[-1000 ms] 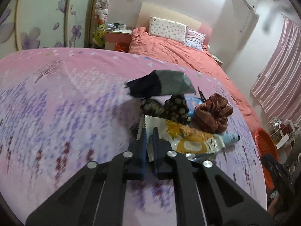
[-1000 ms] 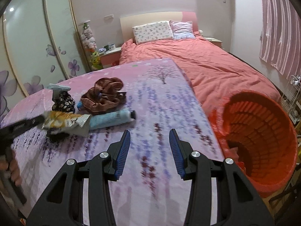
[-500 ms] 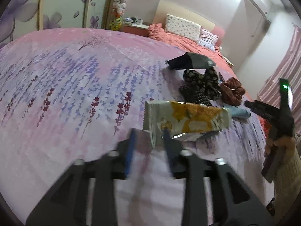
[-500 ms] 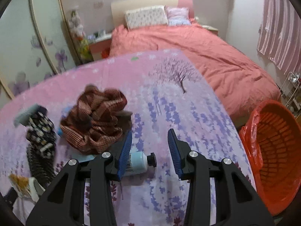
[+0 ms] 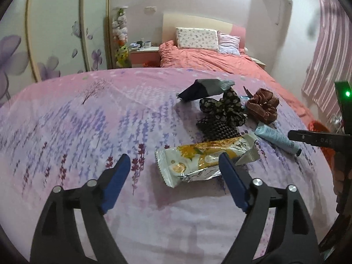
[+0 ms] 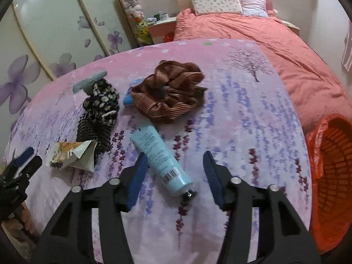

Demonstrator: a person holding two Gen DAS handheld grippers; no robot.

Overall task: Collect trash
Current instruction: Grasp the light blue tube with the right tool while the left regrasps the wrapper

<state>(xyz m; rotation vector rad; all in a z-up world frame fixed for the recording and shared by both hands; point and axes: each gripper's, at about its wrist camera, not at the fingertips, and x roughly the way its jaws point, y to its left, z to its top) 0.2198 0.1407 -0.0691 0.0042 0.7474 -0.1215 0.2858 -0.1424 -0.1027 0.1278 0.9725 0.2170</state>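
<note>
A yellow-and-white snack wrapper lies flat on the lavender-print cloth. My left gripper hovers over its near end with jaws opening wide; the right finger overlaps the wrapper, but the pads do not press it. A dark wrapper lies farther back. A pale blue tube lies between the fingers of my right gripper, close to the left finger and not squeezed, as those jaws open. The snack wrapper and left gripper show at the right wrist view's left edge.
A brown scrunchie and a black floral scrunchie lie beyond the tube. An orange basket lined with a red bag stands off the cloth's right edge. A coral bed and a nightstand are behind.
The left gripper, shut on the snack wrapper's edge before, has opened wide and the wrapper lies flat. The right gripper has swung left from the basket side over the tube, its jaws wider.
</note>
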